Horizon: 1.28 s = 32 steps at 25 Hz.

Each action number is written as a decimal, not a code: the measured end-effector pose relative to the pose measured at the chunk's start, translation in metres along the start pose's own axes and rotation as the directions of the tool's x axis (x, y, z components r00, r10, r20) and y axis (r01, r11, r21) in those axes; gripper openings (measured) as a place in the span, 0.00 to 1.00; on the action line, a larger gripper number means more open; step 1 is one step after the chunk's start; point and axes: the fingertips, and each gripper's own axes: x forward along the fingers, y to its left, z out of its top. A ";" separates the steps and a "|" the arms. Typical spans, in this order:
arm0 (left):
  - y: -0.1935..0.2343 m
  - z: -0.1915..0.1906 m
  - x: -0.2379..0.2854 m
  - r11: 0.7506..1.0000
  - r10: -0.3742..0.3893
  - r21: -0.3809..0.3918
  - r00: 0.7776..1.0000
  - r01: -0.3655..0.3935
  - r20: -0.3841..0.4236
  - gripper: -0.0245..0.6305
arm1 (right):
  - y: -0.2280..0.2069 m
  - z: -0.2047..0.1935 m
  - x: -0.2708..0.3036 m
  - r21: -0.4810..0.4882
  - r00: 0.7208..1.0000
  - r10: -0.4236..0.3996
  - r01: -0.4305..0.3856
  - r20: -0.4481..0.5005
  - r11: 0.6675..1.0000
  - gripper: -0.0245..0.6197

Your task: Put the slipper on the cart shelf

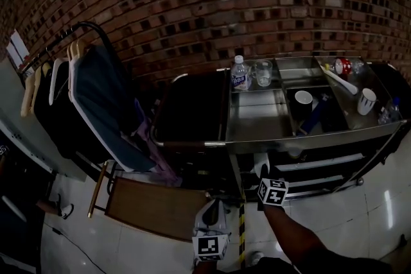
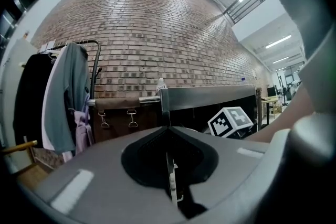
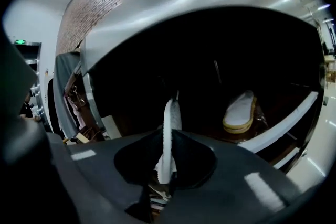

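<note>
My right gripper (image 3: 168, 136) is shut on a white slipper (image 3: 169, 128), which stands edge-on between the jaws and points into the cart's dark lower shelf (image 3: 286, 122). A second white slipper with a yellowish sole (image 3: 240, 112) lies on that shelf, further in to the right. In the head view the right gripper (image 1: 263, 175) is low against the front of the steel cart (image 1: 257, 125), with the held slipper (image 1: 259, 167) showing white just above its marker cube. My left gripper (image 1: 212, 215) hangs lower and to the left, away from the cart, jaws together with nothing held (image 2: 169, 165).
The cart top carries a water bottle (image 1: 239, 74), a glass mug (image 1: 262, 73) and cups (image 1: 367, 101). A dark bag (image 1: 189, 109) hangs at the cart's left end. A clothes rack with a grey jacket (image 1: 103, 106) stands left. A wooden panel (image 1: 154, 205) lies on the tiled floor.
</note>
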 end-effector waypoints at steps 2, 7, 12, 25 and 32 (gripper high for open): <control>0.001 -0.004 0.001 1.000 0.006 -0.003 1.000 -0.006 -0.007 0.06 | -0.006 -0.001 0.013 0.034 1.000 -0.018 0.018 -0.007 0.999 0.10; 0.002 -0.006 0.011 1.000 -0.002 -0.001 1.000 0.002 -0.003 0.06 | -0.021 -0.010 0.032 0.081 0.998 -0.064 0.065 -0.013 0.995 0.11; 0.007 0.008 0.022 1.000 0.006 -0.014 1.000 -0.006 0.027 0.06 | -0.032 -0.016 0.044 0.054 0.994 -0.103 0.104 -0.021 0.993 0.13; 0.014 0.004 0.008 0.998 0.037 -0.053 0.999 -0.036 0.026 0.06 | -0.050 -0.030 0.064 -0.198 0.966 -0.241 0.220 -0.091 0.955 0.28; 0.021 0.000 -0.007 0.997 0.056 -0.054 0.998 -0.054 0.032 0.06 | -0.046 -0.028 0.062 -0.334 0.976 -0.204 0.166 -0.082 0.928 0.46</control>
